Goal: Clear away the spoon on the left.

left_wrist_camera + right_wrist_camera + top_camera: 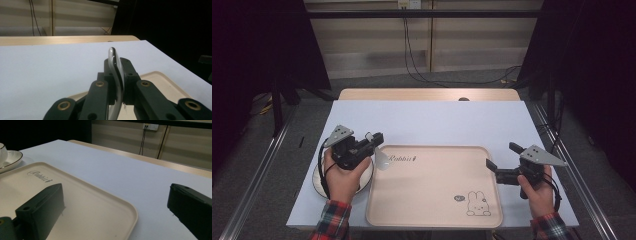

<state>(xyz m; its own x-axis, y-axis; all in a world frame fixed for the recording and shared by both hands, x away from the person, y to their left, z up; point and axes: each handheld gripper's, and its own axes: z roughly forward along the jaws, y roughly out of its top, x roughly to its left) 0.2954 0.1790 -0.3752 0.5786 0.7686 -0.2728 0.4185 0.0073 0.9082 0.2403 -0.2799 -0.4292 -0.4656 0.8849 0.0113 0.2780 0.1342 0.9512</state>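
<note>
Left gripper (pixel 373 140) has its jaws clenched on a metal spoon (pixel 116 75), and in the left gripper view that polished spoon stands edge-on between the black pads, its rounded end poking up past them. From the high view it hangs over the near-left corner of the tray, just at the rim, the pale spoon bowl (pixel 382 160) drooping toward the tray floor. Biggest thing out there is the light-blue surface (pixel 437 120), wide and bare at the back. On it sits the cream tray (pixel 432 200), with a "Rabbit" script at its far left and a little bunny drawing at the near right. Left of the tray, under the person's left hand, there's a white gold-rimmed saucer (pixel 12 157) with the edge of a cup (pixel 2 152) on it, seen best from the right gripper view. Right gripper (pixel 501 161) waits at the tray's right edge, jaws spread wide with nothing between them. As for the spoon: I'd call it light, stiff and slick, polished metal that could pivot or slip in a flat-pad pinch, so a hold on the handle near its middle, broad faces against the pads, looks the safest bet. Not fragile itself, though it could chip that saucer if dropped.
</note>
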